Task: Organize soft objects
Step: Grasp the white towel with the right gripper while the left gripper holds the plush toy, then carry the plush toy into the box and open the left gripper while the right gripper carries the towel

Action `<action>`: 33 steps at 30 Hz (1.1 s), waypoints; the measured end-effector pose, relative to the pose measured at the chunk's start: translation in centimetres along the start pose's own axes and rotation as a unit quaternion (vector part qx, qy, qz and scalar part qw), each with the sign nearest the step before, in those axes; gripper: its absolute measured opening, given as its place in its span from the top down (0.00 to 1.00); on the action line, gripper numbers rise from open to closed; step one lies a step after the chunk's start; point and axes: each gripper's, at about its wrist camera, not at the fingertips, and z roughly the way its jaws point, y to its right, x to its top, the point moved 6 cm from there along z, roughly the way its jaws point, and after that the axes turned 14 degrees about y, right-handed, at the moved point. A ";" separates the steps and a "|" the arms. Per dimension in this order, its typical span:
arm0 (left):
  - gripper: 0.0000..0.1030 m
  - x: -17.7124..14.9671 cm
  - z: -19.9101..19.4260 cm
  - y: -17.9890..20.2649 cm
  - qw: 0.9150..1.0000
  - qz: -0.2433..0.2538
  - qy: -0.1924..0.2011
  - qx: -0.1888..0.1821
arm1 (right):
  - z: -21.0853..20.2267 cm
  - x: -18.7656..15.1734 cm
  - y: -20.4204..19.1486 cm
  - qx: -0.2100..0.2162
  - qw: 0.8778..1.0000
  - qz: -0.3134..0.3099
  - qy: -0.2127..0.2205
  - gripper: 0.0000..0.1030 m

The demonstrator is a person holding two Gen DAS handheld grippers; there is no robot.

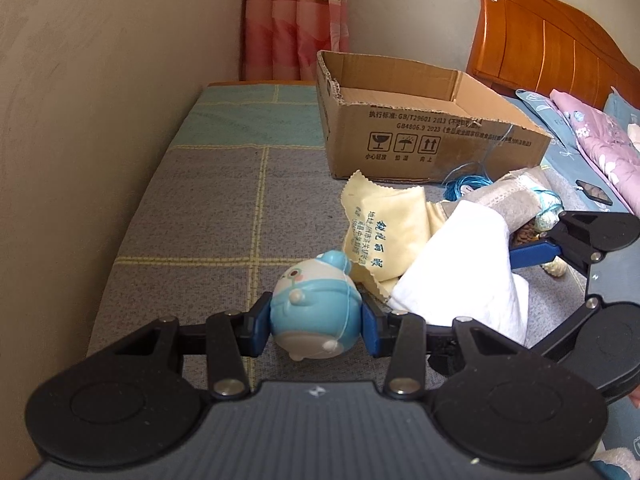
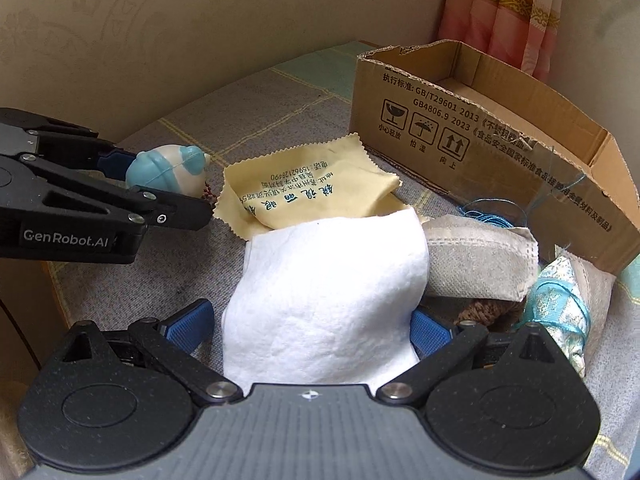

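My left gripper [image 1: 316, 320] is shut on a small blue and white squishy toy [image 1: 316, 304], held just above the grey checked bedcover [image 1: 200, 208]. The right wrist view shows that gripper [image 2: 168, 184] from the side, with the toy [image 2: 168, 168] between its pads. My right gripper [image 2: 308, 328] stands wide open around a white cloth [image 2: 332, 292] that bulges up between its fingers; the left pad [image 2: 188, 326] stands clear of it. Behind it lies a yellow printed cloth [image 2: 304, 192]. An open cardboard box [image 2: 480, 132] stands beyond.
A grey pouch [image 2: 476, 264], tangled blue thread [image 2: 488, 212] and a pale blue patterned sachet [image 2: 560, 300] lie right of the white cloth. The wall [image 1: 100, 100] borders the bed on the left. A wooden headboard [image 1: 540, 40] and pink quilt [image 1: 600, 140] are at the right.
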 end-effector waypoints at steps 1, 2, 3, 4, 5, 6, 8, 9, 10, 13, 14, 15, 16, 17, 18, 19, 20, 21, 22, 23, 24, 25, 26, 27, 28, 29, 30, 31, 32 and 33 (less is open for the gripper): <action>0.58 0.0 0.0 0.0 1.000 0.001 0.000 -0.001 | 0.1 0.2 0.0 -0.002 1.000 -0.003 0.000 0.04; 0.58 0.0 0.0 0.0 1.000 0.001 0.000 -0.001 | -0.1 0.2 0.0 -0.001 1.000 -0.002 0.000 0.11; 0.58 0.1 0.0 0.0 1.000 0.002 -0.001 -0.001 | -0.3 0.3 -0.1 -0.002 1.000 -0.001 0.001 0.13; 0.58 0.1 0.0 0.0 1.000 0.003 -0.001 -0.003 | -0.5 0.3 -0.1 -0.004 1.000 -0.001 0.001 0.17; 0.58 0.1 0.0 0.1 1.000 0.005 -0.001 -0.004 | -0.7 0.3 -0.1 -0.009 1.000 -0.001 0.001 0.19; 0.58 0.1 -0.1 0.2 1.000 0.007 -0.001 -0.005 | -1.0 0.3 0.0 -0.013 1.000 -0.002 0.002 0.22; 0.58 0.2 -0.2 0.3 1.000 0.010 -0.001 -0.006 | -1.5 0.3 0.0 -0.015 1.000 -0.001 0.001 0.34; 0.58 0.3 -0.2 0.4 1.000 0.012 0.000 -0.007 | -1.7 0.4 0.1 -0.017 1.000 0.002 0.003 0.37; 0.58 0.4 -0.3 0.4 1.000 0.013 0.001 -0.007 | -1.9 0.5 0.3 -0.018 1.000 0.005 0.004 0.42; 0.58 0.7 -0.7 0.7 1.000 0.019 0.002 -0.008 | -2.9 0.7 0.5 -0.014 1.000 0.011 0.010 0.47; 0.58 0.8 -0.8 0.8 1.000 0.022 0.002 -0.010 | -3.2 0.8 0.6 -0.013 1.000 0.011 0.013 0.48; 0.58 0.9 -0.9 0.9 1.000 0.025 0.002 -0.011 | -3.5 0.9 0.6 -0.012 1.000 0.012 0.016 0.49; 0.58 1.0 -1.0 1.1 1.000 0.028 0.002 -0.012 | -3.8 1.0 0.6 -0.012 1.000 0.012 0.021 0.51; 0.58 1.2 -1.2 1.2 0.999 0.030 0.003 -0.014 | -4.2 1.0 0.5 -0.011 1.000 0.011 0.025 0.51; 0.58 1.3 -1.3 1.3 0.999 0.032 0.004 -0.015 | -4.7 1.0 0.5 -0.010 0.999 0.011 0.028 0.51; 0.58 1.6 -1.5 1.5 0.999 0.034 0.006 -0.018 | -5.1 1.2 0.5 -0.009 0.999 0.011 0.031 0.51; 0.58 1.9 -1.7 1.6 0.999 0.035 0.008 -0.021 | -5.8 1.3 0.4 -0.008 0.999 0.009 0.036 0.51; 0.58 2.3 -1.8 1.8 0.999 0.037 0.012 -0.024 | -6.2 1.4 0.5 -0.008 0.999 0.008 0.040 0.51; 0.58 2.7 -1.9 2.0 0.999 0.042 0.017 -0.027 | -6.6 1.6 0.7 -0.010 0.999 0.006 0.044 0.51; 0.58 3.3 -2.0 2.2 0.998 0.048 0.022 -0.029 | -7.1 1.9 0.9 -0.015 0.999 0.006 0.049 0.51; 0.58 3.9 -2.0 2.5 0.998 0.053 0.027 -0.031 | -7.8 2.2 1.4 -0.019 0.998 0.007 0.057 0.51; 0.58 4.7 -1.9 2.7 0.997 0.057 0.032 -0.035 | -8.2 2.5 1.8 -0.022 0.998 0.008 0.062 0.51; 0.58 5.4 -1.7 2.9 0.997 0.061 0.037 -0.039 | -8.7 3.0 2.4 -0.026 0.997 0.011 0.070 0.51; 0.58 6.2 -1.6 3.2 0.996 0.065 0.042 -0.043 | -9.1 3.4 3.0 -0.030 0.997 0.015 0.076 0.51; 0.58 7.2 -1.3 3.6 0.995 0.070 0.048 -0.048 | -9.5 3.7 3.4 -0.033 0.996 0.017 0.081 0.51; 0.58 8.2 -1.1 4.0 0.994 0.076 0.056 -0.054 | -10.0 4.2 4.1 -0.039 0.995 0.019 0.088 0.51; 0.58 9.1 -0.7 4.4 0.993 0.082 0.063 -0.060 | -10.3 4.4 4.6 -0.044 0.994 0.021 0.093 0.51; 0.58 10.2 -0.3 4.9 0.992 0.089 0.069 -0.063 | -10.5 4.8 5.2 -0.050 0.994 0.022 0.098 0.51; 0.58 11.3 0.4 5.4 0.990 0.099 0.078 -0.069 | -10.5 5.2 6.0 -0.059 0.993 0.025 0.104 0.51; 0.58 12.4 1.0 5.9 0.988 0.106 0.085 -0.075 | -10.7 5.4 6.5 -0.066 0.992 0.028 0.107 0.51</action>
